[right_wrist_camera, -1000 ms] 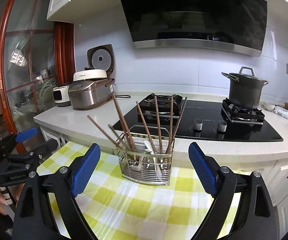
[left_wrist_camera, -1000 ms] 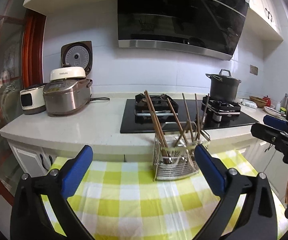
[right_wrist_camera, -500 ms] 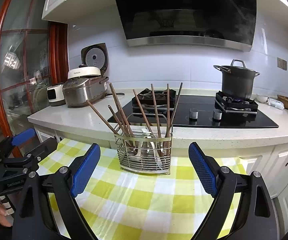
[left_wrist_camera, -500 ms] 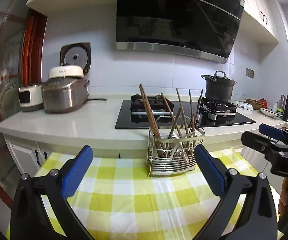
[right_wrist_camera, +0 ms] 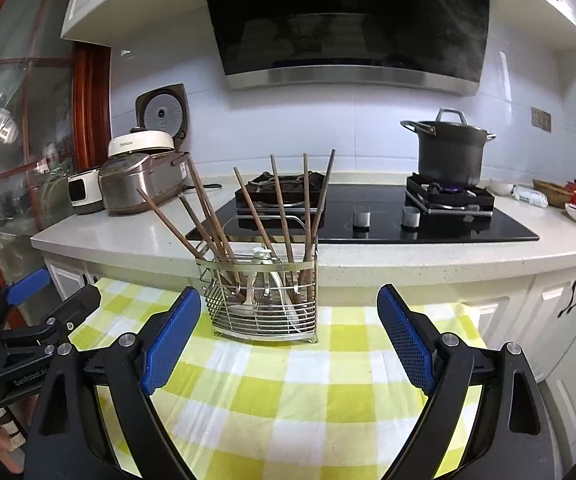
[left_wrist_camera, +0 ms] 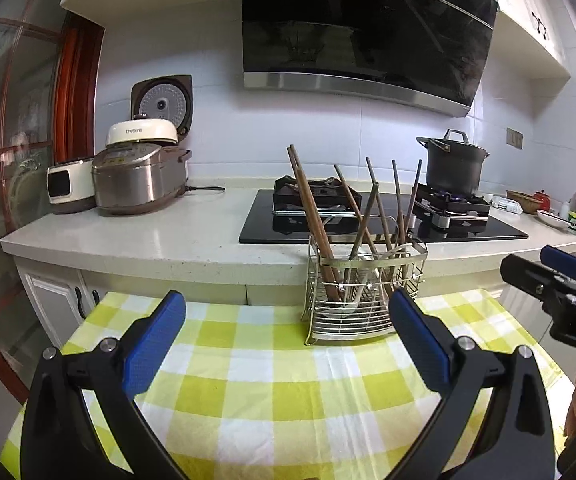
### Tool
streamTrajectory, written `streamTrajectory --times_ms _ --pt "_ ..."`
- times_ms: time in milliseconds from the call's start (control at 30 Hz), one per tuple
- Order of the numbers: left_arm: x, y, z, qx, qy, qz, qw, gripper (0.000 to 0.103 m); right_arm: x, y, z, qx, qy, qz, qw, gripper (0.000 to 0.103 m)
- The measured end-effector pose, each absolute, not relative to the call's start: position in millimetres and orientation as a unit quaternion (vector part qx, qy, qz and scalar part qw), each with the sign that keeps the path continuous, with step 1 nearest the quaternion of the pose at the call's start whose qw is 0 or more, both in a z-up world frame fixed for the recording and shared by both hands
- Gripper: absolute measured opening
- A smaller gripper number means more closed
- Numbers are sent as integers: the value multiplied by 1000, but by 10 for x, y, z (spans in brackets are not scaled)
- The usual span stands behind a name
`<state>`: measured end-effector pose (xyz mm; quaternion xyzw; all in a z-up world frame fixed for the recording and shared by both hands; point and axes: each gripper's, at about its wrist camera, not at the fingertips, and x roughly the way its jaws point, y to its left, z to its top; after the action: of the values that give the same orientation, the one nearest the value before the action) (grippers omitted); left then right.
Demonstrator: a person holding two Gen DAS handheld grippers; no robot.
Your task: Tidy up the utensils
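A wire utensil basket (left_wrist_camera: 362,292) stands at the far edge of the table with the yellow checked cloth (left_wrist_camera: 288,384). It holds several brown chopsticks (left_wrist_camera: 312,216) that lean outward, and white and metal utensils low inside. It also shows in the right wrist view (right_wrist_camera: 264,304), with the chopsticks (right_wrist_camera: 284,208) fanned out. My left gripper (left_wrist_camera: 286,330) is open and empty, a little short of the basket. My right gripper (right_wrist_camera: 288,334) is open and empty, just short of the basket. Each gripper shows at the other view's edge.
Behind the table runs a white counter (left_wrist_camera: 148,236) with a black hob (left_wrist_camera: 384,224), a dark pot (left_wrist_camera: 454,168) over a lit burner, and rice cookers (left_wrist_camera: 140,176) at the left. Bowls and bottles (left_wrist_camera: 560,208) stand at the far right.
Both views have dropped lower and now look more level at the basket. Both grippers stayed open and empty.
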<state>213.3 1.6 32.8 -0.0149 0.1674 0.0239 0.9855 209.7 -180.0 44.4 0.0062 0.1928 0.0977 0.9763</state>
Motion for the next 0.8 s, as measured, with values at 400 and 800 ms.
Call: streamTrajectory --times_ms 400,800 --pt "2192 2 230 6 181 32 983 98 2151 -1773 310 -8 203 95 974 84" --pt "2216 -5 224 -7 193 20 981 98 2138 -1765 264 -23 198 91 976 84"
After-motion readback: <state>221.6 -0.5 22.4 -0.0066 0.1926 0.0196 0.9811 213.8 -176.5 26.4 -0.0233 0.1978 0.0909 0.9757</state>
